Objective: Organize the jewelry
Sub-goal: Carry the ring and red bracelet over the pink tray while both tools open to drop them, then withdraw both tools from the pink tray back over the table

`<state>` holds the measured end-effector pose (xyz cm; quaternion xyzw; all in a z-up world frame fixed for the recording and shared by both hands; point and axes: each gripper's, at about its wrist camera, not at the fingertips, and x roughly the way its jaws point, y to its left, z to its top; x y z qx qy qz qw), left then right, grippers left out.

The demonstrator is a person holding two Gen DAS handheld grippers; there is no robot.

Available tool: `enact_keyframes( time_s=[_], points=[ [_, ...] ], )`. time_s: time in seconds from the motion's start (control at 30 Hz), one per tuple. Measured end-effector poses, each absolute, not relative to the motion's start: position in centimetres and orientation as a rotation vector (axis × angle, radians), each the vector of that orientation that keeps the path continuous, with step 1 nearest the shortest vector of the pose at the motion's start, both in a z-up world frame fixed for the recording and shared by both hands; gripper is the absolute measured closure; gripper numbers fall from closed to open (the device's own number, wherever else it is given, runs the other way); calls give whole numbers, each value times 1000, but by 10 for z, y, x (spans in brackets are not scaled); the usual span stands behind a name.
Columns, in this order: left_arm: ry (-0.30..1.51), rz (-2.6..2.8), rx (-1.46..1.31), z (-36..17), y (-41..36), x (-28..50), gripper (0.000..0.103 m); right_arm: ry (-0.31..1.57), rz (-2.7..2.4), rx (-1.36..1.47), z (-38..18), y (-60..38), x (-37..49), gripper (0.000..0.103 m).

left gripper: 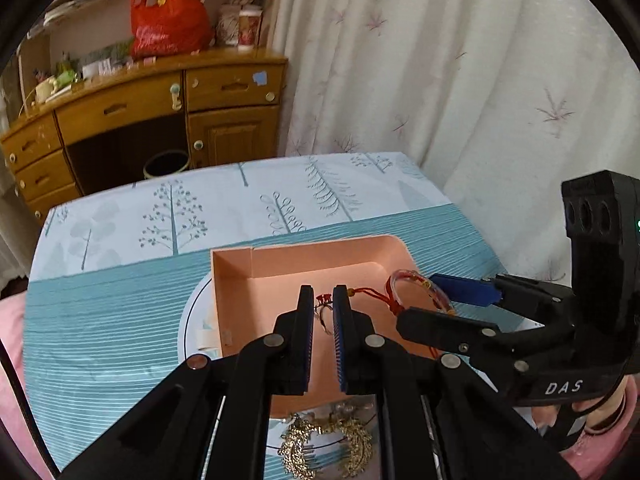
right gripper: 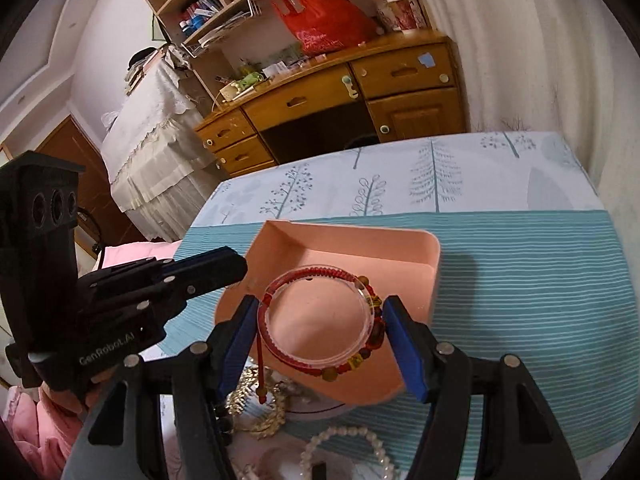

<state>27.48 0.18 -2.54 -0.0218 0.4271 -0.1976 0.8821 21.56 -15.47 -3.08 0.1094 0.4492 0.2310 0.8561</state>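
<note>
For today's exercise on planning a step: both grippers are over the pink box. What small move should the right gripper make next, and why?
Probably lower the right gripper a little and open it. It holds the red bracelet across its width, above the pink box, so letting go there should drop it inside. The left gripper, nearly shut on a small ring, is close by, so keep the move short.

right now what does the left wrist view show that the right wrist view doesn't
Only the left wrist view: a small ring between the nearly shut fingers of the left hand-held gripper, and a dark bin under the desk.

Only the right wrist view: a pearl bracelet on the table, and a lace-covered cabinet.

Both: the pink box, the red bracelets gripped by the right hand-held gripper, gold leaf jewelry, the red bag.
</note>
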Motion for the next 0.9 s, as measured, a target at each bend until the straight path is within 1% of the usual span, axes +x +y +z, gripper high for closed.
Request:
enact_keyframes(
  time_s=[0.03, 0.07, 0.13, 0.23, 0.3, 0.33, 0.37, 0.57, 0.63, 0.8, 0.9],
  points=[
    [900, -402, -45, -27, 2, 276, 79, 952, 489, 235, -33, -156, 216, 38],
    [905, -394, -47, -27, 3, 274, 57, 964, 491, 242, -35, -156, 217, 38],
    [908, -365, -54, -24, 6, 273, 32, 981, 481, 266, -36, -159, 219, 38],
    [880, -350, -50, -10, 11, 265, 32, 968, 471, 312, -29, -168, 216, 38],
    [868, -336, -45, 1, 15, 253, 29, 949, 461, 325, -18, -173, 210, 38],
    [867, -330, -42, 5, 17, 248, 25, 931, 452, 327, -10, -177, 202, 38],
    [867, -323, -38, 9, 18, 242, 23, 913, 446, 326, -2, -180, 195, 38],
    [884, -292, -25, 29, 31, 197, 23, 795, 433, 258, 33, -191, 141, 37],
    [895, -292, -30, 32, 36, 180, 23, 759, 445, 241, 41, -194, 121, 35],
    [913, -240, 9, 33, 41, 147, 21, 687, 448, 177, 51, -193, 72, 34],
    [930, -198, 58, 25, 39, 130, 18, 655, 444, 128, 50, -191, 46, 34]
  ],
)
